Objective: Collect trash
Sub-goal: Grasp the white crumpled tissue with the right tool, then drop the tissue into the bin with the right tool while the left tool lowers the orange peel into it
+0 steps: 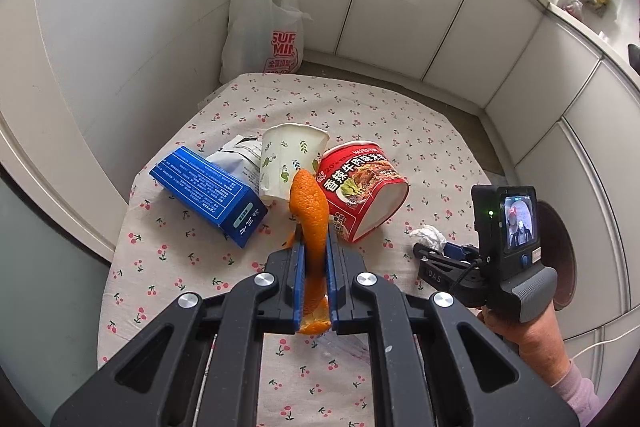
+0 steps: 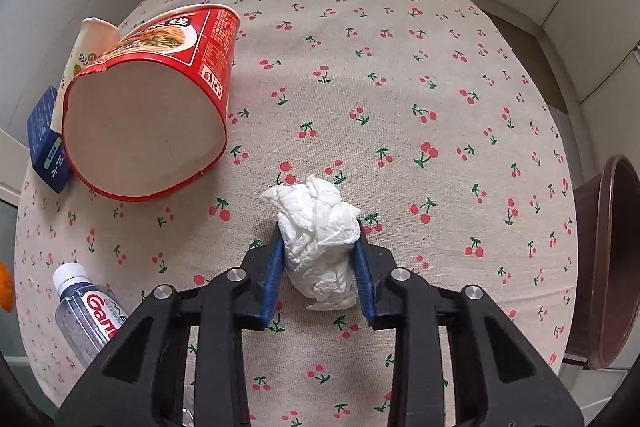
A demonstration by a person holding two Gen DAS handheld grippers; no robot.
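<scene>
My left gripper (image 1: pixel 314 239) is shut on an orange peel (image 1: pixel 310 211) and holds it above the cherry-print tablecloth (image 1: pixel 248 99). My right gripper (image 2: pixel 318 233) is shut on a crumpled white tissue (image 2: pixel 316 227) low over the cloth; it also shows in the left wrist view (image 1: pixel 440 251) with the tissue (image 1: pixel 428 235). A red noodle cup (image 2: pixel 152 107) lies on its side at the left. A paper cup (image 1: pixel 288 155), a blue box (image 1: pixel 208 187) and a grey-white packet (image 1: pixel 238 159) lie beside it.
A brown waste bin (image 2: pixel 608 259) stands off the table's right edge. A plastic water bottle (image 2: pixel 86 311) lies at the near left. A white shopping bag (image 1: pixel 264 23) stands behind the table against white cabinets.
</scene>
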